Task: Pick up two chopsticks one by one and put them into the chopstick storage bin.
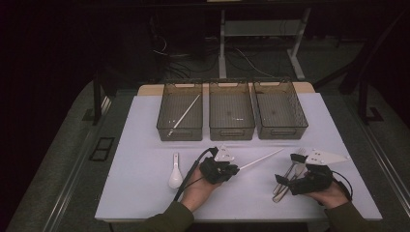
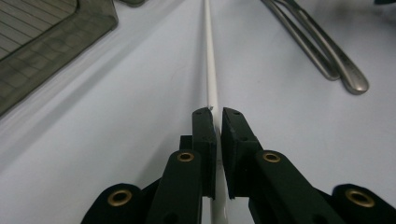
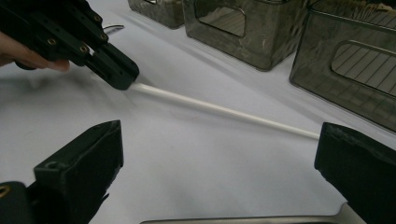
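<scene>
From the high view, the left hand-held gripper [image 1: 233, 169] sits low on the white table [image 1: 145, 193], near the front edge. It has hold of one end of a long white chopstick [image 1: 263, 158]. The stick lies flat and points away to the right, toward the bins. Another white chopstick [image 1: 183, 117] already lies in the left bin [image 1: 164, 126]. So this one likely goes there too. A white spoon [image 1: 175, 174] lies to the left, and some metal forks [image 1: 288, 175] lie by the right hand-held gripper [image 1: 283, 180].

In the left gripper view, the two black jaws are almost closed and pinch the chopstick [image 2: 210, 70] right at its near end. The stick looks thin, hard and smooth. I think it is very light and will not bend. But it may slip or swing, because the grip is so far from the middle. Holding it nearer the middle would keep it steadier.

In the right gripper view, the right jaws stand wide open with nothing between them. Past them, the chopstick [image 3: 219, 110] lies across the table, and the left hand-held gripper [image 3: 122, 78] grips its end. A metal fork handle [image 3: 243, 219] shows at the bottom edge.
</scene>
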A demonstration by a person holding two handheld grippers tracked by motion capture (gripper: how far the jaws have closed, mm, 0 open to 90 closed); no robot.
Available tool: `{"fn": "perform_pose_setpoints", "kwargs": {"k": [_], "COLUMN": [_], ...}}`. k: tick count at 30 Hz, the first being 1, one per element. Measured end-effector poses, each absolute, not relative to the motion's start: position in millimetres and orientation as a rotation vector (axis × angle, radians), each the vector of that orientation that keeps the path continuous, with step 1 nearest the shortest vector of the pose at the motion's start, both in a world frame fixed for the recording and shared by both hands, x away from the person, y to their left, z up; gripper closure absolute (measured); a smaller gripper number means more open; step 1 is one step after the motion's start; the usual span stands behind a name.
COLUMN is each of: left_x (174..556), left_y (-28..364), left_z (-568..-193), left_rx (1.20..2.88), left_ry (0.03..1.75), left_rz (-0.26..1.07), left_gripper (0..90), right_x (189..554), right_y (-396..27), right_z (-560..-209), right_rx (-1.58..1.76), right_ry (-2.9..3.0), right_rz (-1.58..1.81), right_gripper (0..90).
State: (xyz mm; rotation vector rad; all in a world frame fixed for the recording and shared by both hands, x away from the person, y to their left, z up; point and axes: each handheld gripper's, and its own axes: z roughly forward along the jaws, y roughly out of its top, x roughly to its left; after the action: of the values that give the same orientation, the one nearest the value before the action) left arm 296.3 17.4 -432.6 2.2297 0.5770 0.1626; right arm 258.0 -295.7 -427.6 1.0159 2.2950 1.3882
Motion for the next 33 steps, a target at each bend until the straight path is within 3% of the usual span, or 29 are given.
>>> {"fn": "perform_pose_setpoints", "kwargs": {"k": [20,33], "left_x": [299,302], "left_y": [68,91], "left_z": [-382,-370], "left_rx": [2.130,2.094], "left_ry": [0.524,0.543], "left_rz": [0.117,0.132], "left_gripper": [83.8,83.8], "right_x": [259,260], "right_y": [-295,-295], "right_z": [-429,-429], "right_rx": [1.008,1.011], "right_ry": [2.296,2.299], "right_rz": [1.381,1.380], "right_gripper": [1.4,1.4]}}
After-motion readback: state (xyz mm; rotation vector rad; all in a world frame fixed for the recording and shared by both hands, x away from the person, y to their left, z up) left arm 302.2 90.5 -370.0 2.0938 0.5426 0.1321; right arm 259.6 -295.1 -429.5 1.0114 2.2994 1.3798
